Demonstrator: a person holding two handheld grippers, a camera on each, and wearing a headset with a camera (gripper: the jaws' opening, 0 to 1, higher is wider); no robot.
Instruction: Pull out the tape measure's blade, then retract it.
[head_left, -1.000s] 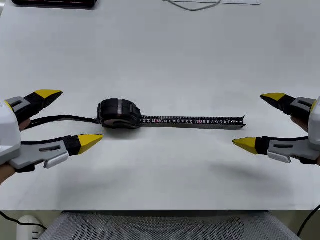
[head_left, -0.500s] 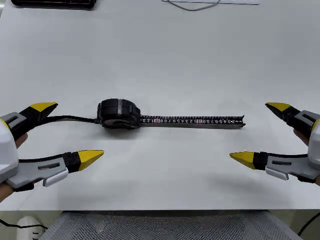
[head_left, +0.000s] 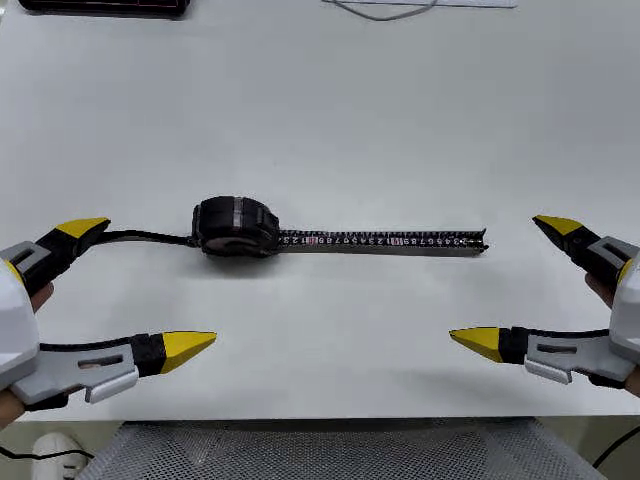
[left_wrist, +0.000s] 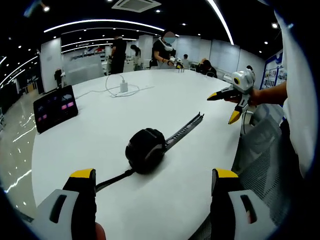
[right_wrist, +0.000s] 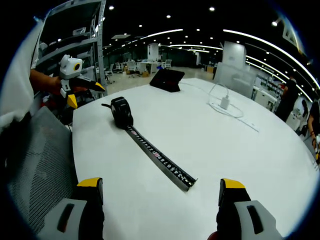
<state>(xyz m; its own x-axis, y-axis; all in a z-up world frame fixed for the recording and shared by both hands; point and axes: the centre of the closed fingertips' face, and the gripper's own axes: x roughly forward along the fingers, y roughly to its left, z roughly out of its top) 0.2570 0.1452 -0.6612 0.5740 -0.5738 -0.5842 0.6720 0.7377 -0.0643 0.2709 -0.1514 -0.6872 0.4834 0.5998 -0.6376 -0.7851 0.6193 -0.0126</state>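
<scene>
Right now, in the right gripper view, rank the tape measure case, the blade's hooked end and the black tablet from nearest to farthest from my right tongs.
1. Blade's hooked end, just ahead, low in view.
2. Tape measure case, farther back, left of centre.
3. Black tablet, beyond the case, at the far side.

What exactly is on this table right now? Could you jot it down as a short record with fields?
left gripper: open, holding nothing
right gripper: open, holding nothing
tape measure: black case lying on the white table, between the two grippers
blade: pulled out, flat on the table, tip toward the right gripper
strap: black, trailing from the case toward the left gripper
far edge: dark tablet, white charger cable
</scene>
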